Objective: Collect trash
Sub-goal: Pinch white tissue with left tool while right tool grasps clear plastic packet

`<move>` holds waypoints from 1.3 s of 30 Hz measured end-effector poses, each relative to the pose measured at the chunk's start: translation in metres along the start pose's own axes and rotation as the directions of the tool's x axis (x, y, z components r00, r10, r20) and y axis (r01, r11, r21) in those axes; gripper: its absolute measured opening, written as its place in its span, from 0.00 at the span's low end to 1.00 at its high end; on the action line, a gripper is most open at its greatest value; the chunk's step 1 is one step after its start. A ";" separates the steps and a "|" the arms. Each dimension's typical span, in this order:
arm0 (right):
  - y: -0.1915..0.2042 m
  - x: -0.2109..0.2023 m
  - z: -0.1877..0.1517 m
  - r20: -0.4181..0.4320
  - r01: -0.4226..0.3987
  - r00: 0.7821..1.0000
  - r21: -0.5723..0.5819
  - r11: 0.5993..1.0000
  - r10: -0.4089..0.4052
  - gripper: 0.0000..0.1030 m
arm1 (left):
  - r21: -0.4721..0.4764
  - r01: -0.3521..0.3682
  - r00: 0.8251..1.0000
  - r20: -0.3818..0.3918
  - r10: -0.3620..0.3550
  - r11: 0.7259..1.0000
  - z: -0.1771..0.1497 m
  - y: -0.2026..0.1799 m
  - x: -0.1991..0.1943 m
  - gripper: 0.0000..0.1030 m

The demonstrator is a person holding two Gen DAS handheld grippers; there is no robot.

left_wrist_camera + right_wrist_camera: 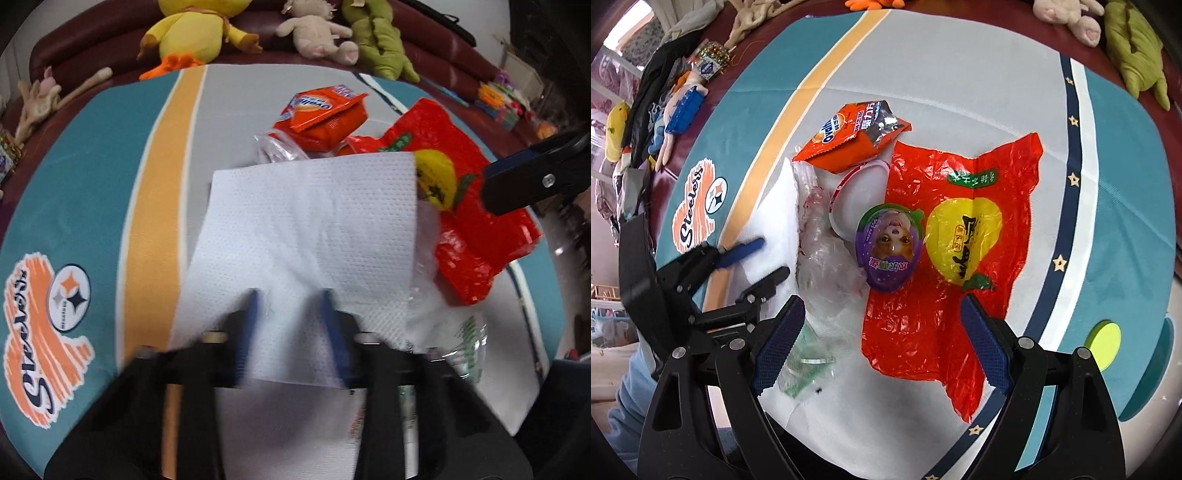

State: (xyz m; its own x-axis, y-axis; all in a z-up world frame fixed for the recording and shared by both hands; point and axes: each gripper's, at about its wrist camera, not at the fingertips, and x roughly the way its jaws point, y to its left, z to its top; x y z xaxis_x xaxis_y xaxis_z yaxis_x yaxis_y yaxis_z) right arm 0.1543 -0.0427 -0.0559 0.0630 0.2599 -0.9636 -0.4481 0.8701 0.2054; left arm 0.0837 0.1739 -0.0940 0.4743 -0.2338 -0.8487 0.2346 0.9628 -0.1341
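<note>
Trash sits in a cluster mid-mat; the mat [960, 92] has bare grey cloth beyond the cluster toward the far edge, and teal bands at left and right margins with nothing on them. Left to right in the right wrist view: left gripper [764, 258] comes in from the left margin, jaws parted narrowly, both tips over the tissue [775, 221]. Left wrist view: left gripper [291, 295] blurred, tissue [310, 229] lies between and under the blue fingers [253, 314], near edge of the sheet reaches back past the tips; contact cannot be told. Just right of the tissue: crumpled clear film [827, 254], then a white lid [857, 199] partly under the orange Ovaltine packet [849, 140] at the far side. A purple egg [888, 251] rests on the left edge of the red bag [960, 277], touching the film. The bag lies flat, spread rightward to the navy star stripe. Right gripper [882, 339] hovers above, jaws wide and empty, left finger over the film, right finger over the bag's near right part. Plush toys [258, 33] line the far edge, off the mat.
</note>
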 end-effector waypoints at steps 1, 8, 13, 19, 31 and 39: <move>0.000 0.001 0.000 -0.001 -0.001 1.000 0.003 1.000 0.001 0.80 | -0.012 0.013 1.000 -0.005 -0.013 1.000 0.000 0.001 0.001 0.02; 0.009 0.007 0.003 -0.007 -0.003 1.000 -0.012 1.000 0.003 0.80 | -0.092 0.028 0.999 0.027 -0.025 0.995 -0.005 0.019 -0.018 0.01; 0.024 0.014 0.001 -0.027 -0.033 0.999 -0.039 0.999 0.032 0.80 | -0.132 0.018 1.000 0.016 -0.016 0.991 -0.018 0.042 -0.037 0.01; 0.037 0.020 -0.023 -0.064 -0.066 0.996 -0.105 0.992 0.060 0.80 | -0.120 -0.013 0.999 -0.032 0.009 0.993 -0.031 0.050 -0.046 0.39; 0.107 0.068 -0.074 -0.164 -0.055 0.986 -0.410 0.911 -0.014 0.80 | -0.169 -0.068 0.998 -0.015 0.067 0.983 -0.059 0.074 -0.073 0.74; 0.086 0.061 -0.076 -0.140 -0.052 0.990 -0.356 0.933 0.002 0.53 | -0.070 -0.027 0.999 -0.031 0.025 0.997 -0.041 0.052 -0.056 0.85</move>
State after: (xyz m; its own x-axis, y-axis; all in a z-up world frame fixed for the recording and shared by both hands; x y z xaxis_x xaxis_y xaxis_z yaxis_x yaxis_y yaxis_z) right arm 0.0514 0.0163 -0.1102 -0.0630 0.2003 -0.9777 -0.7389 0.6491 0.1806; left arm 0.0344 0.2423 -0.0739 0.4537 -0.2053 -0.8672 0.1614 0.9759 -0.1466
